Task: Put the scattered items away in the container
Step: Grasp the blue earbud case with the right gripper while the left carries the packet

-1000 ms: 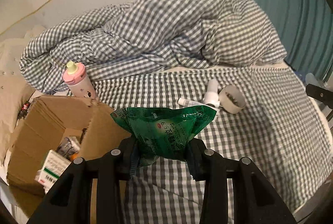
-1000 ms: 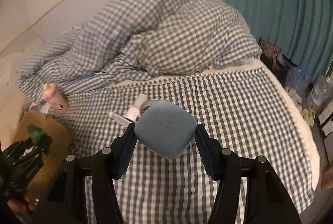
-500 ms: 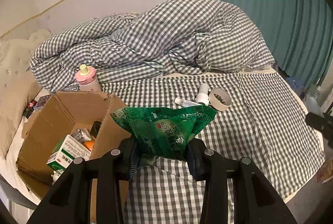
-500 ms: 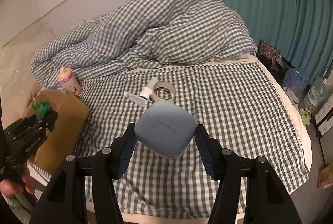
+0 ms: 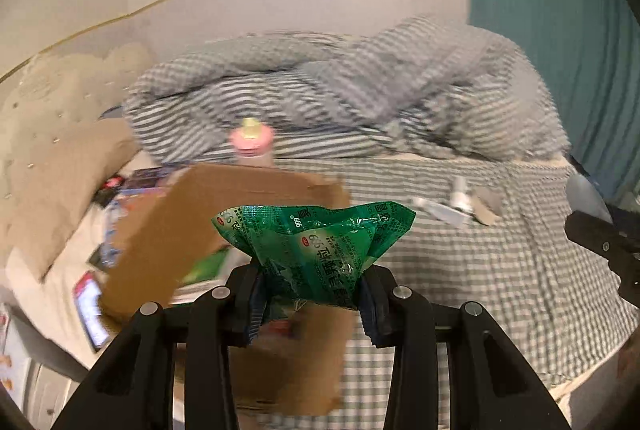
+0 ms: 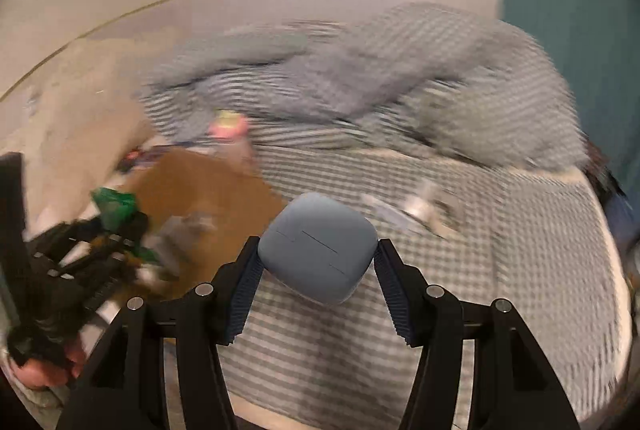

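Note:
My left gripper is shut on a crinkled green sachet and hangs over the open cardboard box. My right gripper is shut on a rounded grey-blue case, above the checked sheet just right of the cardboard box. In the right wrist view the left gripper with the green sachet shows at the left, over the box. A white tube, a small white bottle and a tape roll lie blurred on the sheet.
A pink-capped bottle stands behind the box. A bunched checked duvet fills the back of the bed. Beige pillows lie left, a teal curtain hangs right. Small packets lie left of the box. A hand shows low left.
Both grippers have swept leftward with their loads. The box has come to sit directly under the left gripper and closer to the right one. Both views are now motion-blurred.

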